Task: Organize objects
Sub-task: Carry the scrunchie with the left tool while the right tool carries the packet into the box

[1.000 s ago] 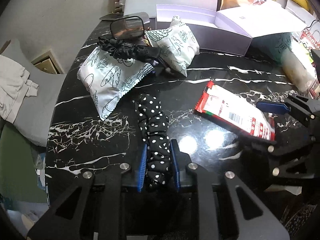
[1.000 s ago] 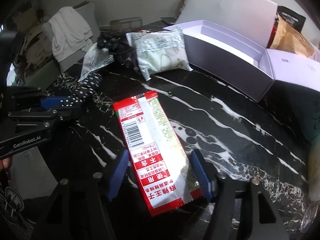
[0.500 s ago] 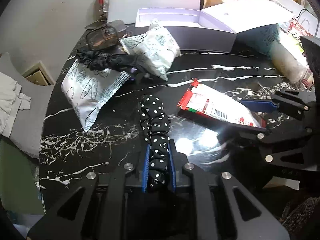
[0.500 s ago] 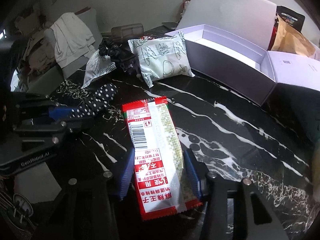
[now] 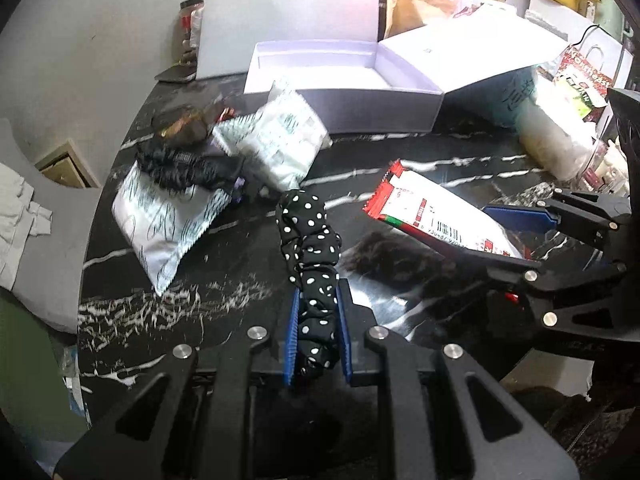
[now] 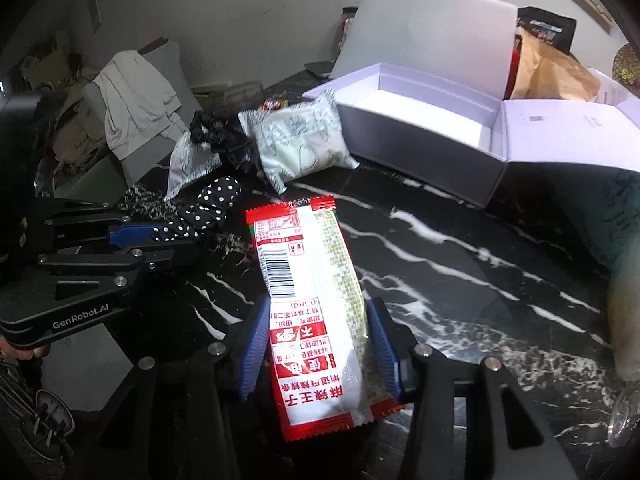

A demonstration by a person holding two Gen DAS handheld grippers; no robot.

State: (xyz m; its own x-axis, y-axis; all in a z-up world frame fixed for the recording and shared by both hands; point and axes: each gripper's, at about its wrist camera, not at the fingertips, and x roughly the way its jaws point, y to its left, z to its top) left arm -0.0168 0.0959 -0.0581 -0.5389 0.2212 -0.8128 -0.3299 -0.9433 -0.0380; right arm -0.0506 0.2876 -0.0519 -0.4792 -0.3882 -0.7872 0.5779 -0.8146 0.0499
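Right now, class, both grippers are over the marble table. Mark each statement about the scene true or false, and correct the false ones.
1. The left gripper grips a polka-dot scrunchie. True.
2. The right gripper holds a blue snack packet. False: the snack packet between its fingers is red and white.
3. The white box at the back of the table stands open. True.
4. The black scrunchie lies inside the white box. False: it rests on a white patterned pouch, outside the box.
5. The box already holds several items. False: its visible interior is bare.
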